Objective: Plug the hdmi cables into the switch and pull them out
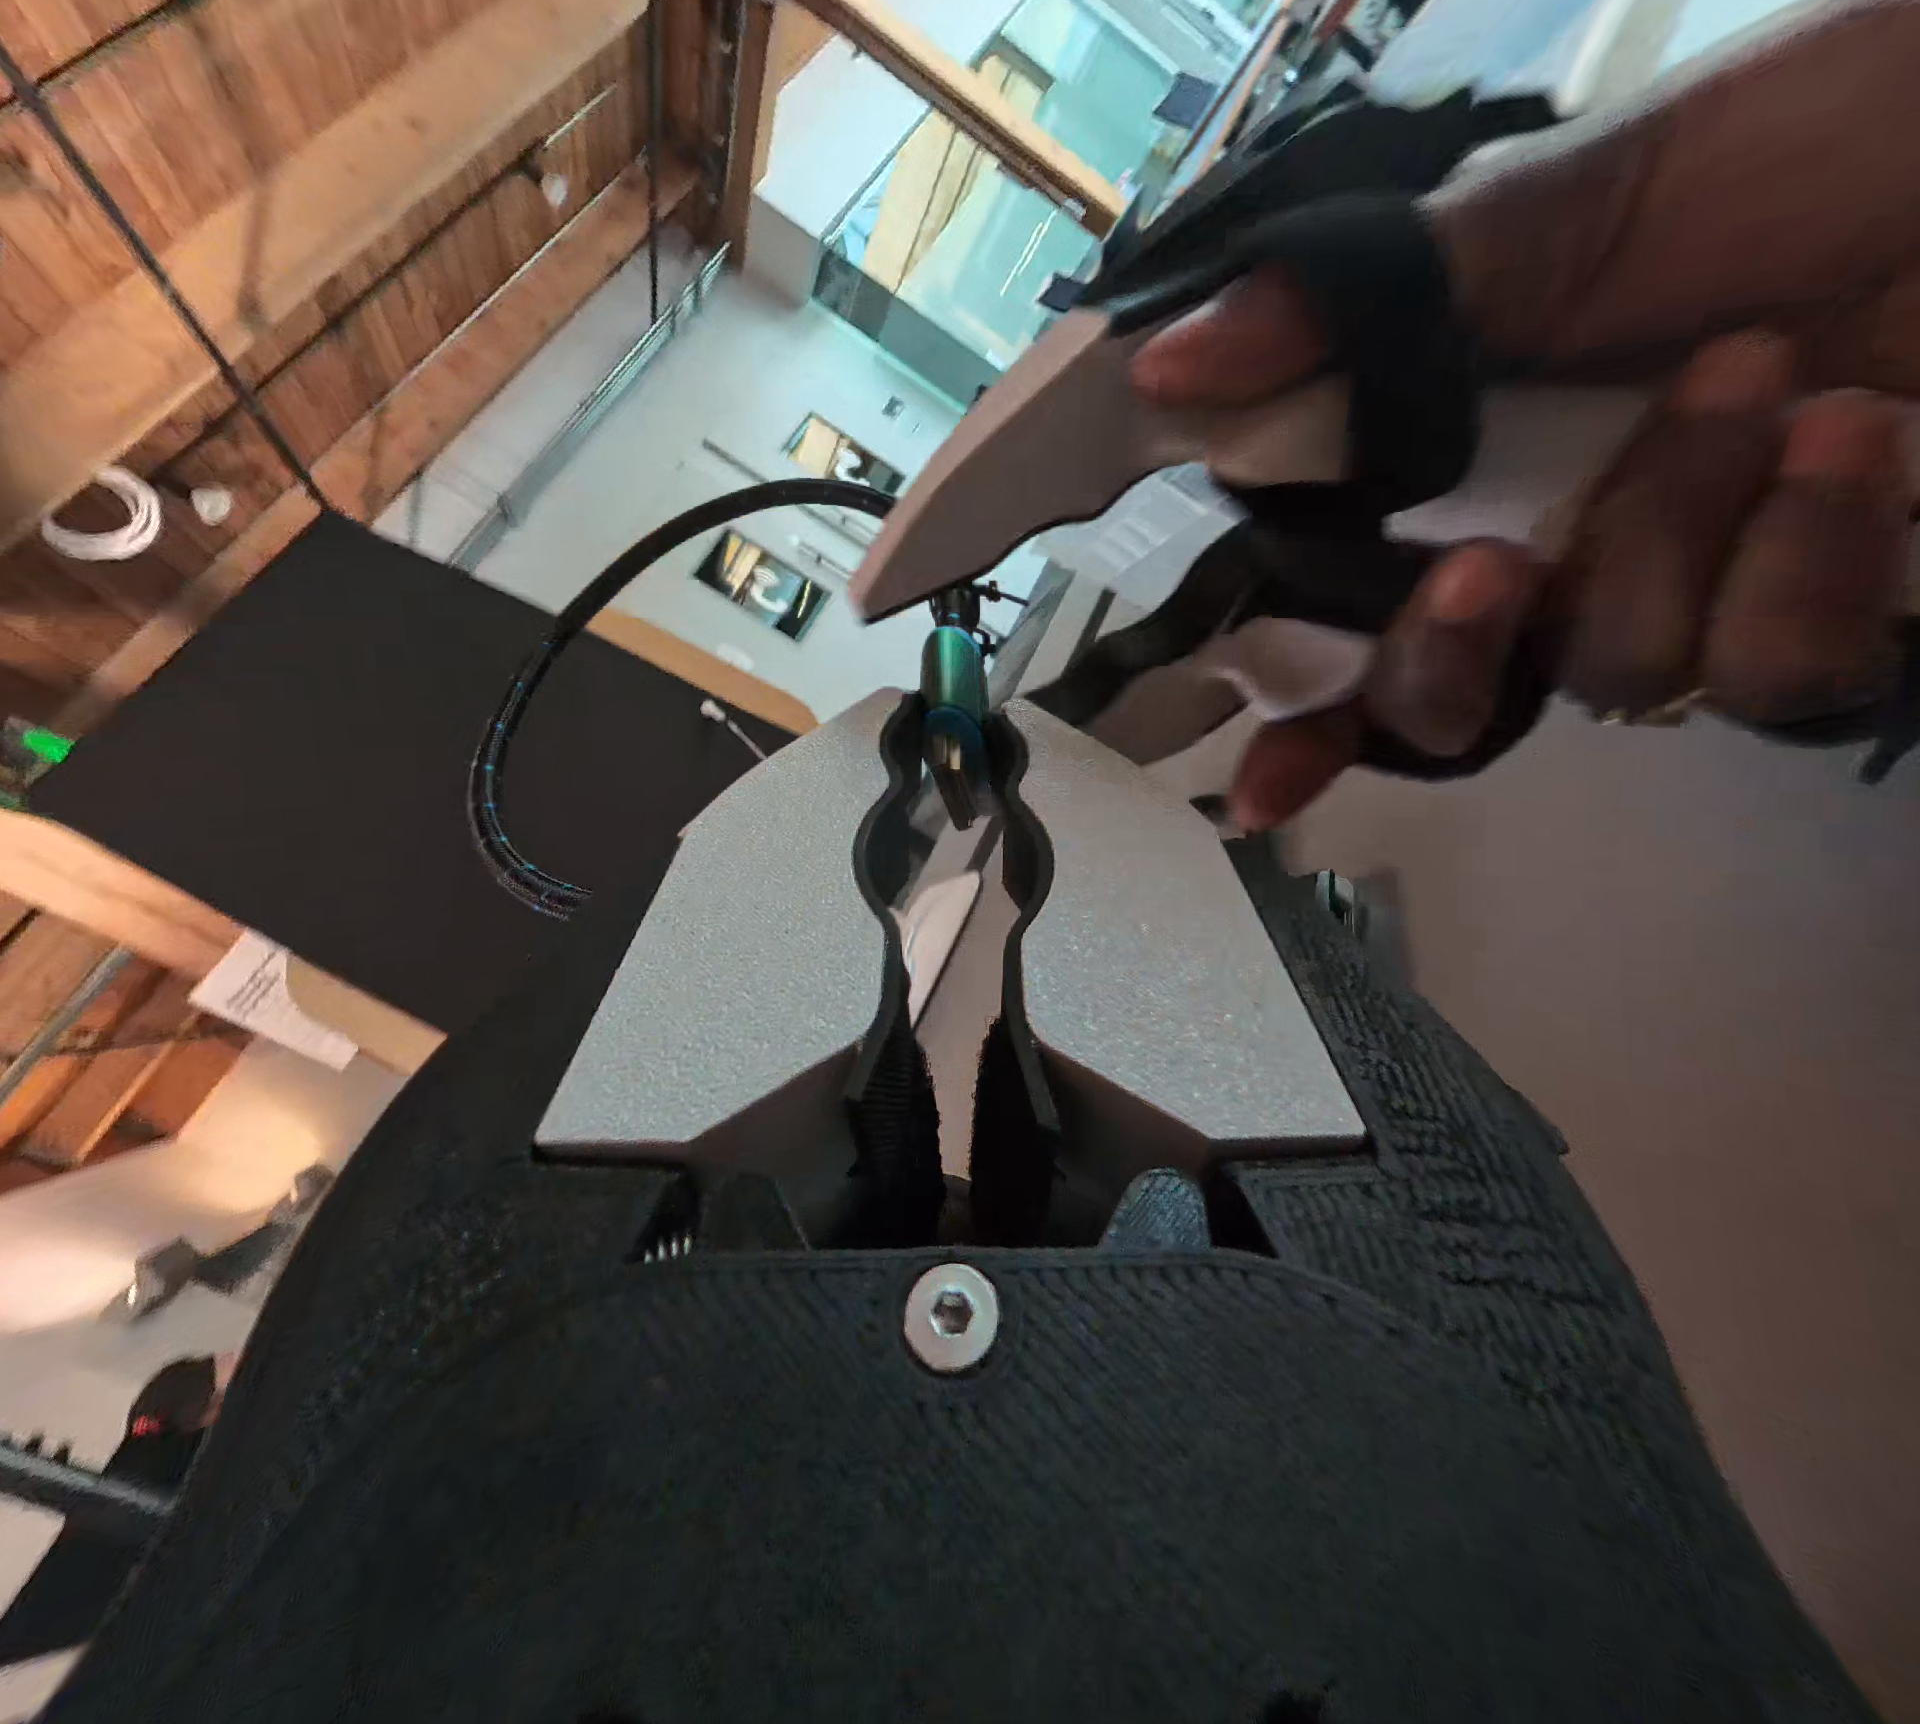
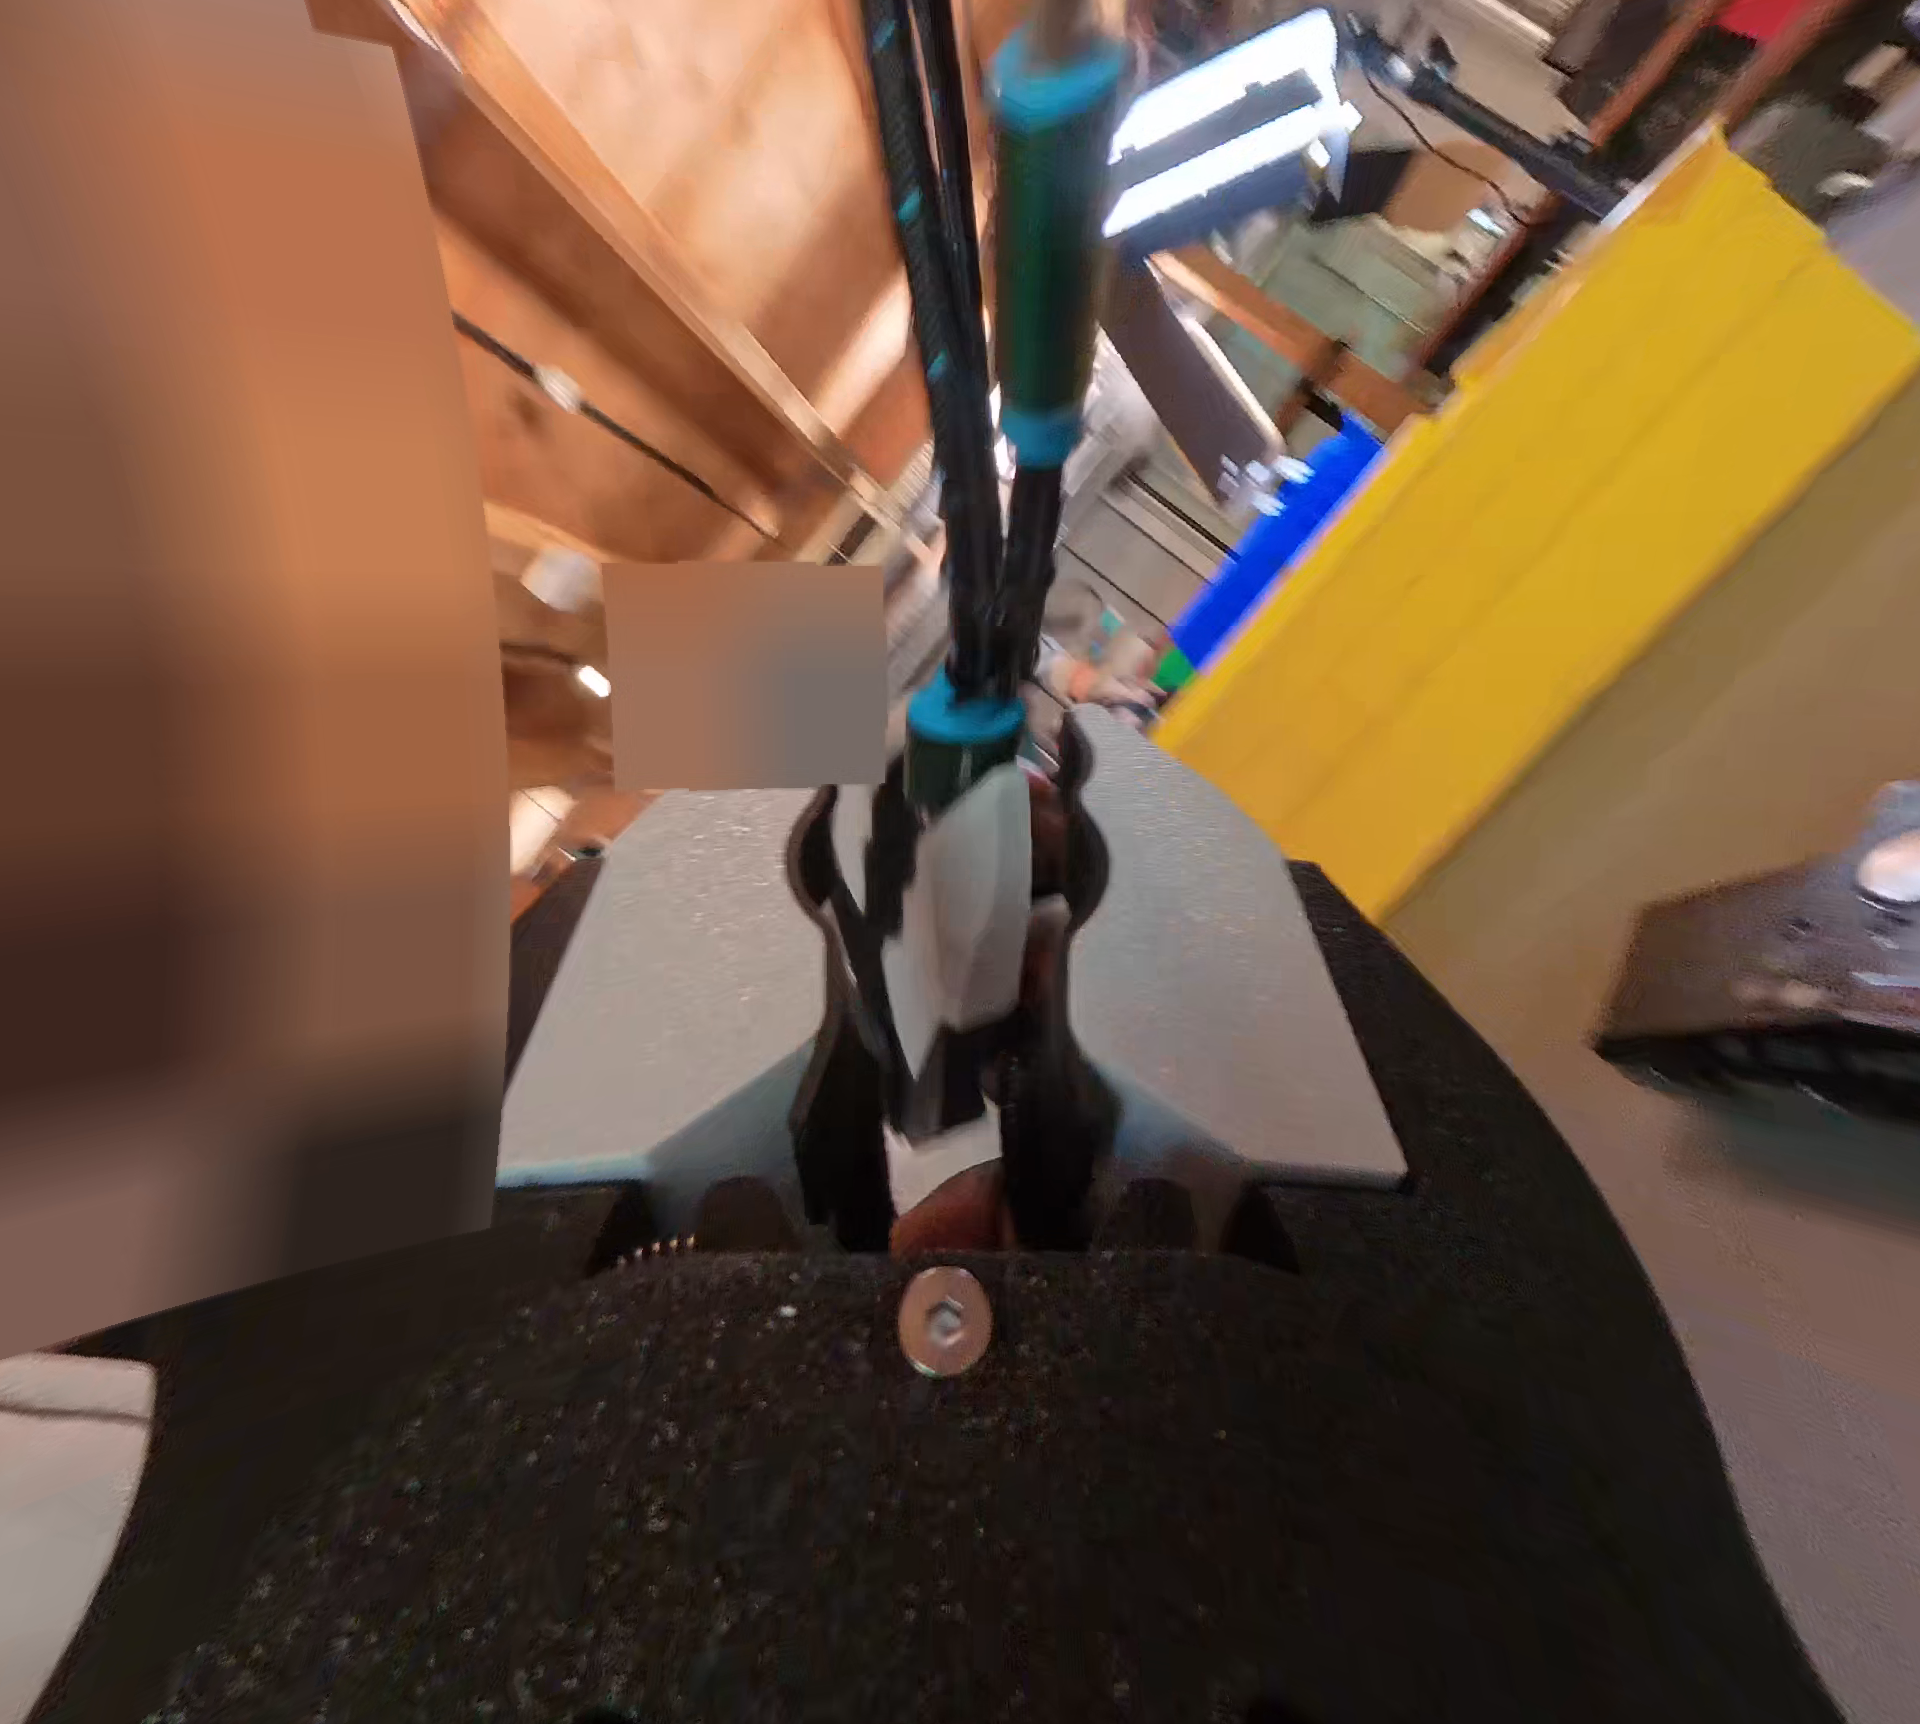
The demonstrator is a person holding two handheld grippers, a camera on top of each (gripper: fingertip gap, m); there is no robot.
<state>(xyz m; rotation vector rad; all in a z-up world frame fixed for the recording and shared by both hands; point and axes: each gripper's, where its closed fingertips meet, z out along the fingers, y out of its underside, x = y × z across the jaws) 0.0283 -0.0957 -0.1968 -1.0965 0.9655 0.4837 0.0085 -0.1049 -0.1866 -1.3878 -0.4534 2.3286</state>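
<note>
In the left wrist view my left gripper [image 1: 951, 739] has its jaws nearly together around an HDMI plug [image 1: 948, 682] with a green body, blue collar and metal tip pointing toward the camera. Its black braided cable [image 1: 540, 718] arcs off to the left. The right gripper's grey finger [image 1: 997, 469], held by a hand [image 1: 1662, 427], sits just above the plug. In the right wrist view my right gripper [image 2: 961, 770] is shut on a second green plug [image 2: 956, 734], partly covered by a pale piece I cannot identify. Another plug [image 2: 1044, 240] sticks up free. The black switch [image 2: 1766, 957] lies on the table at right.
A yellow bin [image 2: 1558, 479] and a blue bin [image 2: 1288, 552] stand behind the right gripper. A black panel [image 1: 312, 739] is at the left in the left wrist view. The grey table [image 1: 1662, 1155] is below. Both views are tilted and motion-blurred.
</note>
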